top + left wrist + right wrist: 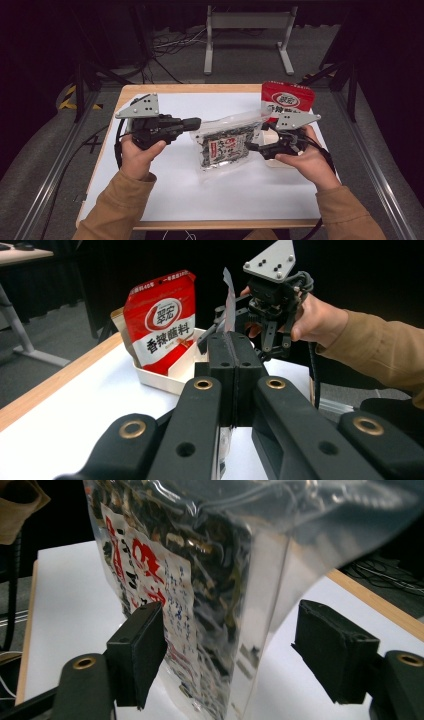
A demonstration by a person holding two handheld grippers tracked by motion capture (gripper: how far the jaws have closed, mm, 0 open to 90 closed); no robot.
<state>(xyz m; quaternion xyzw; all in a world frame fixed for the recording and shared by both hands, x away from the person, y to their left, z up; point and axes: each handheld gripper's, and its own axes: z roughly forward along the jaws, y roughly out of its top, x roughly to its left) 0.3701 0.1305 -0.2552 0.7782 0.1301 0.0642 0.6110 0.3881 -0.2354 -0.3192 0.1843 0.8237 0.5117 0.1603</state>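
Between my two grippers, mid-table, the clear bag (225, 145) hangs, long axis running 9 to 3 (label up). Left gripper (195, 123) is clamped on its 9 o'clock edge; right gripper (251, 146) stands wide at 3, pads (137, 652) off the film.

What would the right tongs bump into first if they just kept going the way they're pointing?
Most likely the clear bag of dark dried food. The right tongs stand open, with the bag hanging straight ahead between the two pads; the left pad looks closest to it. The left tongs pinch the bag's far edge.
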